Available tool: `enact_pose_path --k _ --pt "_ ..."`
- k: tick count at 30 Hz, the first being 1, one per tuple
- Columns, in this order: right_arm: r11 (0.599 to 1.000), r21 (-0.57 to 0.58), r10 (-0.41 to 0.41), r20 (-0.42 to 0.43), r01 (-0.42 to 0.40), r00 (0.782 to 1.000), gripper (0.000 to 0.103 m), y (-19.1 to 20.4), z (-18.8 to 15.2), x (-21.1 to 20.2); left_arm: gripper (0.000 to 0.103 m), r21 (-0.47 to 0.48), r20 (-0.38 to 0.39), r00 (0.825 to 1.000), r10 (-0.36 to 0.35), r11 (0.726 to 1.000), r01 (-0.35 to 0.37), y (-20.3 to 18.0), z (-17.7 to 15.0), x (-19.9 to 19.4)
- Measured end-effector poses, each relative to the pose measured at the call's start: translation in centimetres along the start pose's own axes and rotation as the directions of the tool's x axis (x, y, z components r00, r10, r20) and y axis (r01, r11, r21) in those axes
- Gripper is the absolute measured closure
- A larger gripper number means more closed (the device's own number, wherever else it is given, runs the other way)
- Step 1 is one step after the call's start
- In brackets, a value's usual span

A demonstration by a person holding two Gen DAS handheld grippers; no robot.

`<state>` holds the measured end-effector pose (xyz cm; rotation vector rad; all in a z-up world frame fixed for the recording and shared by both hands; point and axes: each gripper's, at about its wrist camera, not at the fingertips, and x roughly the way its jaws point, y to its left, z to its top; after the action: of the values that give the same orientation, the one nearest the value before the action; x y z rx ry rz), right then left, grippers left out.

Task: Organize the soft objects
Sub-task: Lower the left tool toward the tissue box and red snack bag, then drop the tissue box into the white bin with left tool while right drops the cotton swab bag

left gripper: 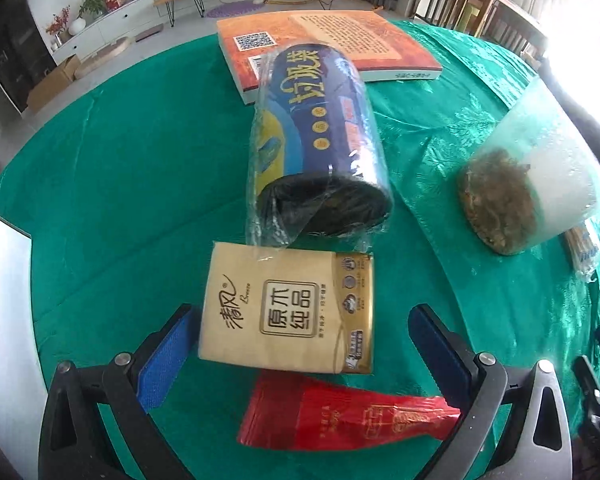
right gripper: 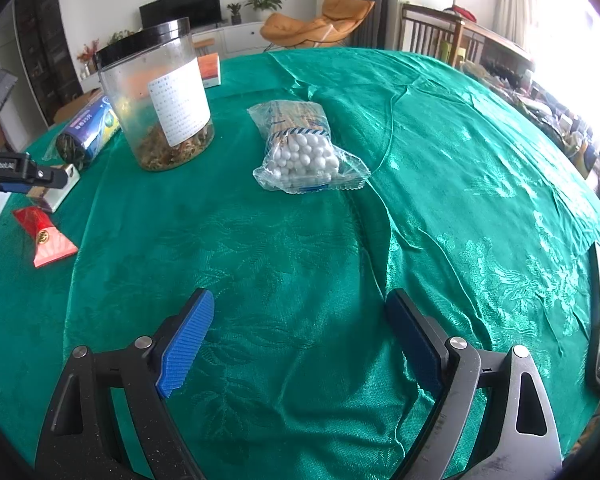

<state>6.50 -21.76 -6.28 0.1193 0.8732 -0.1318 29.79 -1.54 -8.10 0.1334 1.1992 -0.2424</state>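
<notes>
A tan tissue pack (left gripper: 288, 308) lies on the green tablecloth between the open fingers of my left gripper (left gripper: 300, 344), not clamped. A red packet (left gripper: 340, 416) lies just below it. A blue roll of rubbish bags (left gripper: 320, 140) in clear wrap lies beyond the pack. In the right wrist view, my right gripper (right gripper: 300, 344) is open and empty above bare cloth. A clear bag of cotton swabs (right gripper: 304, 152) lies ahead of it. The tissue pack (right gripper: 58, 190), red packet (right gripper: 44, 236) and bag roll (right gripper: 86, 132) show at the far left there.
An orange book (left gripper: 328, 44) lies behind the roll. A clear jar with a black lid and dried herbs (right gripper: 160, 96) stands left of the swabs; it also shows in the left wrist view (left gripper: 532, 176). A white object (left gripper: 4, 300) sits at the table's left edge.
</notes>
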Motion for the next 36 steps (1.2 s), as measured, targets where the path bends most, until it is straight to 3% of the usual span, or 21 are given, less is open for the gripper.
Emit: enact_pose_path --k 1,3,5,8,11,12,14,15,18,21,26,28,30,32,36 --pt "0.999 0.028 0.032 0.027 -0.033 0.999 0.015 -0.4 0.0 -0.8 0.028 -0.019 0.012 1.000 0.007 1.000 -0.006 0.5 -0.1 0.0" --pt "0.994 0.070 0.079 0.123 -0.088 0.989 0.015 -1.1 0.5 -2.8 0.028 -0.063 0.051 0.999 0.002 0.998 0.002 1.6 -0.3 -0.5" --pt "0.995 0.073 0.048 0.176 -0.062 0.983 0.014 -1.5 2.3 -3.6 0.029 -0.115 0.084 0.996 -0.024 0.993 0.034 2.8 -0.6 -1.2" --pt "0.998 0.045 0.037 0.061 -0.039 0.997 0.015 -1.9 6.8 -0.3 0.029 -0.168 0.111 0.993 -0.032 0.984 0.051 4.2 -1.2 -2.6" --pt "1.000 -0.017 0.020 -0.084 -0.021 0.996 0.017 -1.5 10.0 4.4 0.029 -0.184 0.139 0.990 -0.038 0.981 0.063 5.1 -2.1 -4.6" --pt "0.999 -0.045 0.009 -0.099 -0.014 0.995 0.020 -1.2 10.5 5.4 0.029 -0.187 0.149 0.988 -0.041 0.980 0.069 5.5 -2.7 -5.5" --pt "0.995 -0.091 0.036 -0.144 -0.049 0.989 0.050 -0.5 10.9 7.3 0.029 -0.192 0.169 0.984 -0.049 0.978 0.082 5.8 -3.4 -7.1" --pt "0.994 -0.097 0.039 -0.162 -0.055 0.986 0.060 -0.5 11.0 7.8 0.029 -0.191 0.181 0.982 -0.055 0.977 0.090 5.9 -3.9 -8.1" --pt "0.997 -0.061 0.032 -0.123 -0.040 0.992 0.069 -1.1 11.1 6.0 0.029 -0.173 0.224 0.972 -0.069 0.979 0.109 6.6 -6.0 -11.6" --pt "0.998 -0.001 0.062 -0.044 -0.062 0.997 0.069 -1.8 10.5 1.6 0.029 -0.170 0.272 0.958 -0.095 0.975 0.145 8.0 -8.3 -15.4" --pt "0.985 -0.028 0.174 0.058 -0.172 0.983 0.069 1.4 9.6 -6.2 0.028 -0.213 0.337 0.938 -0.081 0.964 0.160 12.0 -13.6 -21.5" --pt "0.965 -0.075 0.257 0.079 -0.251 0.963 0.069 5.0 9.8 -8.9 0.028 -0.247 0.353 0.935 -0.032 0.961 0.126 14.1 -16.2 -23.8" --pt "0.929 -0.128 0.361 0.087 -0.349 0.929 0.069 9.5 9.7 -11.7 0.028 -0.292 0.353 0.934 0.045 0.954 0.065 16.6 -19.0 -25.8" --pt "0.869 -0.179 0.480 0.070 -0.462 0.875 0.069 14.5 9.3 -14.2 0.028 -0.347 0.341 0.932 0.122 0.938 0.004 19.3 -21.8 -27.4" --pt "0.716 -0.265 0.664 -0.028 -0.646 0.747 0.069 25.2 7.8 -17.8 0.028 -0.453 0.288 0.924 0.254 0.885 -0.102 24.2 -26.7 -28.7"
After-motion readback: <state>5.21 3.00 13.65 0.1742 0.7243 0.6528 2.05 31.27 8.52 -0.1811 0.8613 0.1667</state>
